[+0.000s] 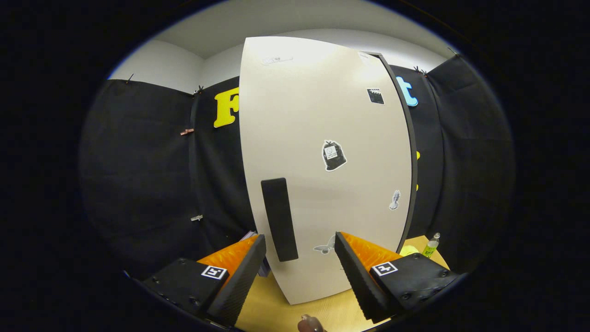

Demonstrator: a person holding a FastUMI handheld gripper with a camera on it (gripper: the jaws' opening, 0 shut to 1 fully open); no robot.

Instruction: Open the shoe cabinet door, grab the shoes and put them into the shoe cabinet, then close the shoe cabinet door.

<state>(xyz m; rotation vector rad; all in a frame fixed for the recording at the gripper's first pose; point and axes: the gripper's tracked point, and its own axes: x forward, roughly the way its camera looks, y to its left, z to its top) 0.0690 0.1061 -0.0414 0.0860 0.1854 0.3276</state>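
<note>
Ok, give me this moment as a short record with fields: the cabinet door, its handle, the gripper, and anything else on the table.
cabinet door: pale shoe cabinet door, shut, upright on the table, several stickers on its face
handle: dark vertical handle low on the door, near its left edge
gripper: gripper open, fingers spread either side of the handle's lower end, not touching it
table: wooden table
other items: small green bottle to the right of the cabinet
task stage: door not yet opened
</note>
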